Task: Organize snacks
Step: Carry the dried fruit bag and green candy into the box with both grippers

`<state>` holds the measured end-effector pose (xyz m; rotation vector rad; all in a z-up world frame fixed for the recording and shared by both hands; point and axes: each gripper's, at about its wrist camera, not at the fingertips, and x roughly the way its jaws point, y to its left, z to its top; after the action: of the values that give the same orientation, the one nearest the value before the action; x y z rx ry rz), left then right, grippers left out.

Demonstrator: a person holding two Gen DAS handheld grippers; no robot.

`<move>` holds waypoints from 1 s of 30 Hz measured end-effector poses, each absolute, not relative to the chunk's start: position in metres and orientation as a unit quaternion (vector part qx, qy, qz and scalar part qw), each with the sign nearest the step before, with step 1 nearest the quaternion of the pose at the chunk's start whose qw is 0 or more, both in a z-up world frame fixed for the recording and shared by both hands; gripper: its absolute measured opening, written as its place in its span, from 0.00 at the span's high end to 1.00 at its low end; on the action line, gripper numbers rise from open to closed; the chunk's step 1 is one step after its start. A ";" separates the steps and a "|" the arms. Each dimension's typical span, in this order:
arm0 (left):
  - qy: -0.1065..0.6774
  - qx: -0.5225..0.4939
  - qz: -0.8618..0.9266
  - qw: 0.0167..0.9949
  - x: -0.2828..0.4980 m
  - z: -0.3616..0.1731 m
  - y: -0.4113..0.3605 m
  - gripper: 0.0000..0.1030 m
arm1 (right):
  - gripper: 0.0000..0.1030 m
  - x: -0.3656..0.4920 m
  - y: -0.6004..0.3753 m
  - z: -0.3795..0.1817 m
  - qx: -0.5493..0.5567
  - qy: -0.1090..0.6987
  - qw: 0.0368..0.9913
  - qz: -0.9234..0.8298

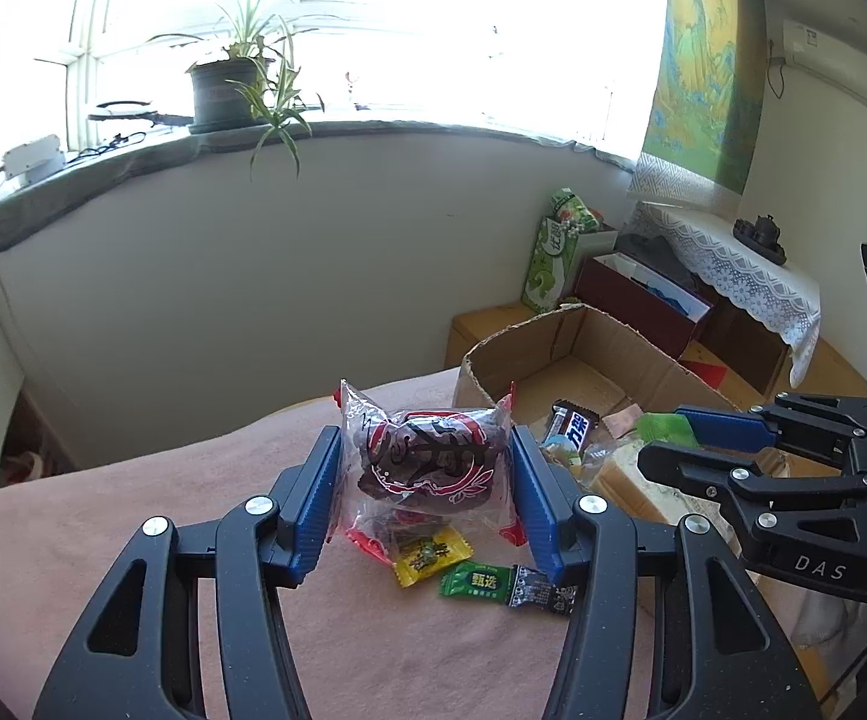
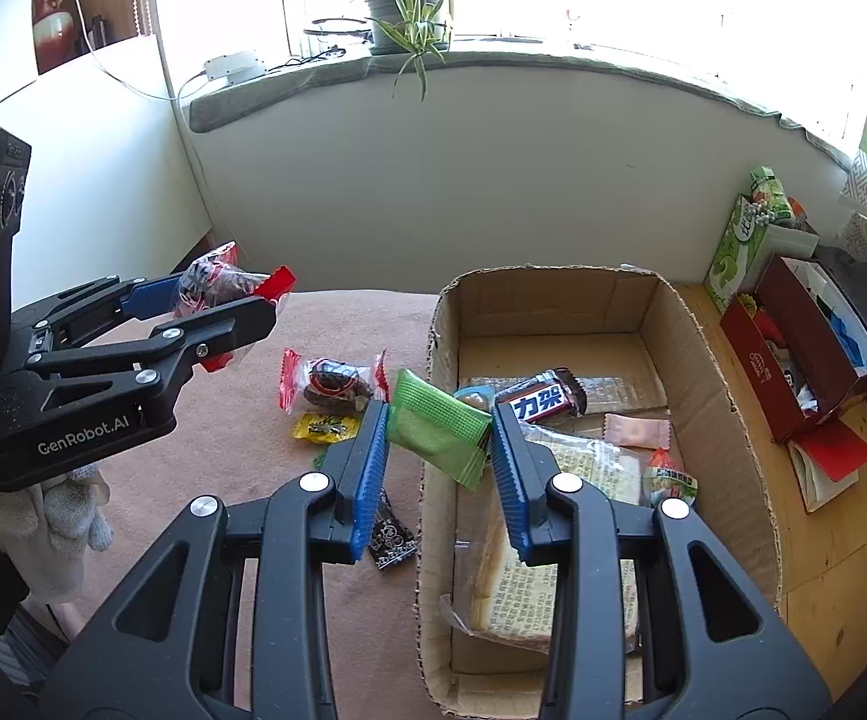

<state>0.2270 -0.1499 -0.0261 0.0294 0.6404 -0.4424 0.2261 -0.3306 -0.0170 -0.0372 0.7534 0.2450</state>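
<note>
A bright window with a potted plant [image 1: 226,90] on its sill lights a tabletop [image 1: 103,516] under a pink cloth, with an open cardboard box [image 1: 577,336] at its right end.

Left wrist view: the left tongs [image 1: 427,483] clamp a clear red-trimmed packet of dark dried fruit [image 1: 427,456] between their blue pads, lifted off the cloth. Left of the box the cloth is bare and open out to its far edge. Just below the packet lie a yellow candy [image 1: 430,553], a green candy [image 1: 472,583] and a black wrapper [image 1: 538,588]. The right tongs [image 1: 664,441], marked "DAS", hold a green packet [image 1: 664,427] over the box's near corner.

Right wrist view: the right tongs [image 2: 439,438] grip the green packet [image 2: 436,429] by its sides, above the box's left wall [image 2: 436,516]. Inside the box lie a chocolate bar [image 2: 544,402] with large white Chinese characters, a pink sachet [image 2: 637,431] and a bag of sliced bread [image 2: 553,564]; the box's far end is open floor. Left of the box, a second dried-fruit packet [image 2: 334,384] rests on the cloth. The left tongs [image 2: 235,294] read "GenRobot.AI".
</note>
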 end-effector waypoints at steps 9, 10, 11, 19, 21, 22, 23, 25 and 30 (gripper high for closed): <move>0.314 0.024 -0.231 0.920 0.236 -0.025 -0.185 0.48 | 0.66 0.242 -0.366 -0.013 -0.003 0.362 0.928 0.089; 0.314 0.026 -0.233 0.920 0.237 -0.025 -0.189 0.48 | 0.66 0.244 -0.369 -0.013 -0.002 0.363 0.928 0.086; 0.314 0.027 -0.234 0.920 0.238 -0.026 -0.192 0.48 | 0.66 0.247 -0.373 -0.014 0.000 0.363 0.928 0.084; 0.321 0.035 -0.243 0.915 0.246 -0.032 -0.218 0.48 | 0.66 0.267 -0.404 -0.019 0.015 0.371 0.926 0.062; 0.324 0.036 -0.246 0.913 0.248 -0.034 -0.222 0.48 | 0.66 0.271 -0.410 -0.021 0.018 0.374 0.925 0.058; 0.325 0.036 -0.247 0.912 0.248 -0.035 -0.225 0.48 | 0.66 0.273 -0.413 -0.022 0.018 0.376 0.925 0.056; 0.326 0.037 -0.248 0.912 0.249 -0.035 -0.228 0.48 | 0.66 0.275 -0.414 -0.024 0.017 0.377 0.924 0.054; 0.327 0.038 -0.251 0.910 0.250 -0.036 -0.231 0.48 | 0.66 0.281 -0.418 -0.026 0.016 0.382 0.923 0.052; 0.329 0.040 -0.255 0.909 0.254 -0.038 -0.241 0.48 | 0.66 0.291 -0.426 -0.033 0.020 0.388 0.920 0.047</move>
<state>0.2536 -0.2408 -0.0376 0.0826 0.6786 -0.5253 0.2915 -0.4259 -0.0329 0.0407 0.7978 0.0976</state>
